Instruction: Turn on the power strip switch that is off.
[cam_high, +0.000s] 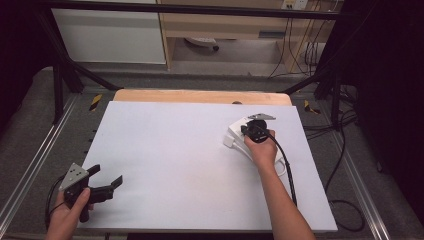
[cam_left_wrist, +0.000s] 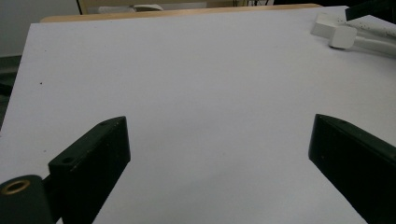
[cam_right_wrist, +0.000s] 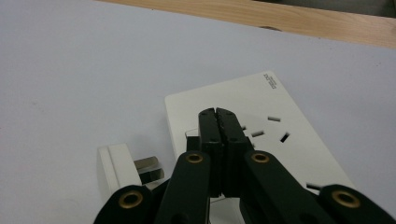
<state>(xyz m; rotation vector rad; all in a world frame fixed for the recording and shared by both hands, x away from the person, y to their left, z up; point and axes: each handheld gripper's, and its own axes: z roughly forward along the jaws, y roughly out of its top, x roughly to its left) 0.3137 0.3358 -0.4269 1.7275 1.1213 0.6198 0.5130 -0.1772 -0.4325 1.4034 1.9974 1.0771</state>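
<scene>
- Right tongs (cam_right_wrist: 218, 113) are pressed together with nothing between them, tips over the white power strip (cam_right_wrist: 280, 154); the strip lies on the white tabletop (cam_high: 175, 150), right of centre
- A white plug (cam_right_wrist: 122, 169) lies just beside the strip
- Left tongs (cam_high: 106, 176) stand wide apart near the tabletop's near-left corner

grey floor (cam_high: 240, 55), wooden cabinet (cam_high: 225, 25), black frame (cam_high: 190, 9) behind.

A white sheet (cam_high: 190, 155) is covering most of the wooden table (cam_high: 200, 96), whose bare edge is showing at upper centre. Black cables (cam_high: 300, 45) are hanging at the upper right, beside a light wooden cabinet (cam_high: 220, 25).
</scene>
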